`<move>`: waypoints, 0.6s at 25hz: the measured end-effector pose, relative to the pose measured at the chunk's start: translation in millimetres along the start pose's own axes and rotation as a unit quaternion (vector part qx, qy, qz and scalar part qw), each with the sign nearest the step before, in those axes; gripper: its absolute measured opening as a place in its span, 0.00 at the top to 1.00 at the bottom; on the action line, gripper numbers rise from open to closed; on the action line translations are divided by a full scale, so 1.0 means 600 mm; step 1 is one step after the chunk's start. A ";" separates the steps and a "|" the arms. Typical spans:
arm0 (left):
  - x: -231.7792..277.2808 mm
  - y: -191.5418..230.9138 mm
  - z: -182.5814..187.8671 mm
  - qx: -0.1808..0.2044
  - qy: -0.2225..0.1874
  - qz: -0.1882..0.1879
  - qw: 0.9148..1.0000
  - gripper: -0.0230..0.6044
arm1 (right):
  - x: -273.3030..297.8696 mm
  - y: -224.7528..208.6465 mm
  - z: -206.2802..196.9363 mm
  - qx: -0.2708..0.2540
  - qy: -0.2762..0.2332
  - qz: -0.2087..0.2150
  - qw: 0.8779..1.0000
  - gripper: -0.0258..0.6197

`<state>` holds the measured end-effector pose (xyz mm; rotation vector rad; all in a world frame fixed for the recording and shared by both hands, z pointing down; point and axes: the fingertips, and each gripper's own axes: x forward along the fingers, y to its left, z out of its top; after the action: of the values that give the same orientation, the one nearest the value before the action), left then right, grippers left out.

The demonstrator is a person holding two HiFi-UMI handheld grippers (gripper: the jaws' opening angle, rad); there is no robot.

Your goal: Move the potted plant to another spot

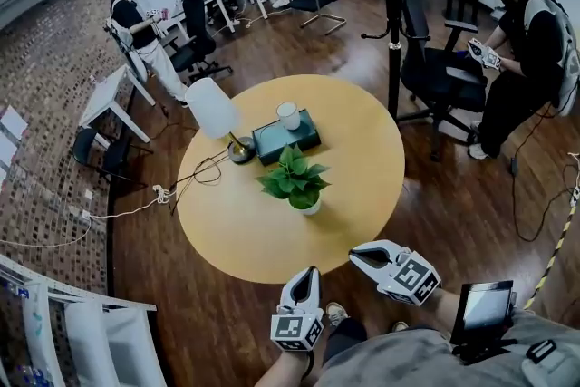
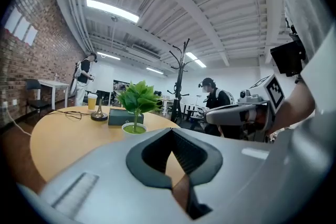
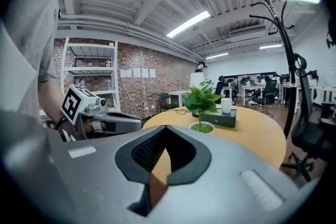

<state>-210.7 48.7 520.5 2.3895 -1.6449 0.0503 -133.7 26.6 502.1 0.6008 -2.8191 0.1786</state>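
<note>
The potted plant (image 1: 295, 179), green leaves in a small white pot, stands near the middle of the round wooden table (image 1: 362, 186). My left gripper (image 1: 311, 272) and right gripper (image 1: 356, 255) hover side by side over the table's near edge, both short of the plant and pointing toward it. Each is shut with nothing between its jaws. In the left gripper view the plant (image 2: 137, 98) stands ahead beyond my shut left gripper (image 2: 175, 185), and the right gripper (image 2: 231, 114) shows at the right. The right gripper view has the plant (image 3: 201, 100) ahead of my shut right gripper (image 3: 154, 178).
Behind the plant lie a dark box (image 1: 285, 139) with a white cup (image 1: 288, 115) on it, and a white-shaded lamp (image 1: 214, 108) whose cable (image 1: 204, 172) trails off the left. A coat stand (image 1: 391, 14), office chairs (image 1: 435, 72) and a seated person (image 1: 526, 50) are at the right.
</note>
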 end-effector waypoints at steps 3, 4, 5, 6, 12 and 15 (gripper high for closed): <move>-0.021 -0.036 -0.013 -0.005 -0.009 0.025 1.000 0.96 | -0.048 0.010 -0.039 -0.001 -0.006 0.020 1.000 0.96; -0.024 -0.051 -0.018 -0.003 -0.012 0.032 0.999 0.96 | -0.064 0.009 -0.048 0.001 -0.008 0.026 1.000 0.96; -0.028 -0.066 -0.022 -0.001 -0.013 0.039 0.999 0.96 | -0.079 0.009 -0.054 0.004 -0.011 0.030 0.999 0.96; -0.032 -0.080 -0.024 0.000 -0.013 0.045 0.999 0.96 | -0.095 0.010 -0.060 0.008 -0.012 0.033 0.999 0.96; -0.083 -0.170 -0.038 -0.009 0.000 0.070 0.998 0.96 | -0.185 0.055 -0.090 0.027 -0.003 0.056 0.998 0.96; -0.105 -0.201 -0.034 -0.005 -0.001 0.071 0.997 0.96 | -0.217 0.083 -0.082 0.026 -0.009 0.064 0.998 0.96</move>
<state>-120.2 151.6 508.7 2.2628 -1.8083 0.0639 -28.4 130.2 510.8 0.4349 -2.8796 0.2718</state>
